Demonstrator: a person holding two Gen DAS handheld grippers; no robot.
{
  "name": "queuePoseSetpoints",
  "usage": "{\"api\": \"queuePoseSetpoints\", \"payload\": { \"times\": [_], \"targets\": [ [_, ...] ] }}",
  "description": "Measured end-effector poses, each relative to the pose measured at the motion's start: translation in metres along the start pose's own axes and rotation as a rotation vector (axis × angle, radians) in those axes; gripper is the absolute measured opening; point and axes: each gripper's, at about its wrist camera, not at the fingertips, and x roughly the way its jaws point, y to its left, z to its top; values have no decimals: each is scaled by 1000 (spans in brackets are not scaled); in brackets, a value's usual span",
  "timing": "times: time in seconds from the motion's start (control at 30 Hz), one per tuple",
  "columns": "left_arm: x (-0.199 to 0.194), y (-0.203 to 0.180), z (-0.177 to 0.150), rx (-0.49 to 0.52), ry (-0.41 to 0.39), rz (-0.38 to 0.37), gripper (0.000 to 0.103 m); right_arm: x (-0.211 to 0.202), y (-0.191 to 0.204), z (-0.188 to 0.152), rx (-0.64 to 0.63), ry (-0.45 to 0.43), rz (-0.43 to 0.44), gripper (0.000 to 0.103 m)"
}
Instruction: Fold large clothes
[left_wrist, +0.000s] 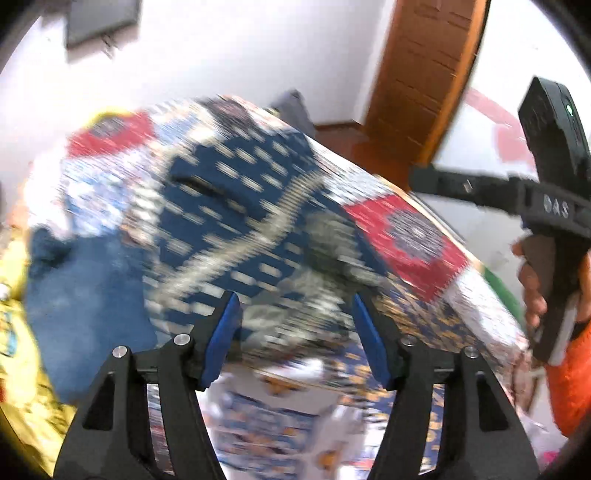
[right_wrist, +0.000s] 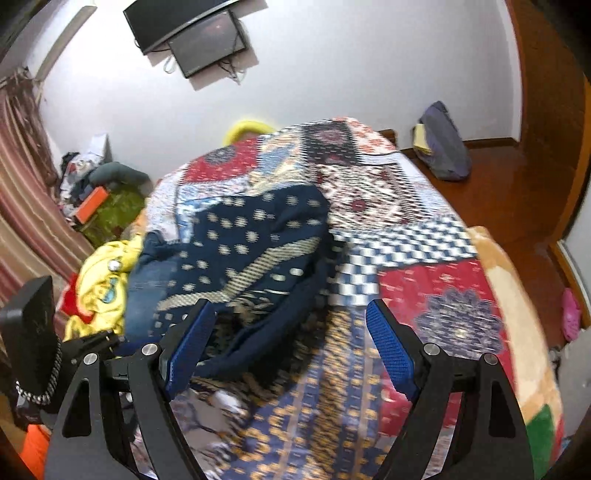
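A navy garment (right_wrist: 251, 243) with white dots and a beige patterned band lies rumpled on the patchwork bedspread (right_wrist: 424, 236). The left wrist view is blurred and shows that garment (left_wrist: 240, 206) ahead of the fingers. My left gripper (left_wrist: 295, 306) stands open above the cloth, with nothing pressed between its blue pads. My right gripper (right_wrist: 291, 314) is also open, over the garment's near edge, its pads apart from the fabric. A hand (left_wrist: 532, 280) holds the right gripper's black body (left_wrist: 554, 147) at the far right.
Blue jeans (right_wrist: 147, 280) and a yellow cloth (right_wrist: 99, 288) lie at the bed's left side. A wall screen (right_wrist: 199, 40), a grey bag (right_wrist: 443, 147) on the wooden floor, clutter (right_wrist: 85, 184) at the left and a pink slipper (right_wrist: 570, 314) surround the bed.
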Motion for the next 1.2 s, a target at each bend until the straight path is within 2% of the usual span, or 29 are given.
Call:
{"api": "queuePoseSetpoints", "payload": {
  "times": [0.13,0.27,0.33,0.37,0.4,0.47,0.5,0.57,0.7,0.83,0.93,1.1,1.2],
  "targets": [
    [-9,40,17,-45,-49,92,68,26,21,7,1,15,57,82],
    [18,84,31,-136,-30,135,70,59,32,7,-10,62,76,82],
    [40,98,28,-167,18,130,70,77,29,2,-12,100,60,82],
    [54,103,23,-170,69,124,71,85,24,-3,-8,123,44,82],
    [57,105,20,-170,77,115,72,93,17,-9,-3,147,29,82],
    [58,107,3,-183,37,90,89,102,4,-23,0,188,3,82],
    [57,107,-2,-183,32,91,92,105,-6,-32,-4,209,-20,82],
    [53,105,-16,-164,26,72,93,105,-23,-47,-6,247,-60,82],
    [43,95,-28,-101,40,58,93,89,-53,-61,60,286,-15,82],
    [29,78,-21,21,31,146,93,66,-57,-53,35,252,-37,82],
    [26,76,-9,62,8,204,93,53,-48,-39,1,200,-27,82],
    [48,98,26,-1,10,255,93,51,-29,-11,-17,102,15,83],
    [73,118,48,-80,29,232,93,70,-21,5,-2,82,45,83]
  ]
}}
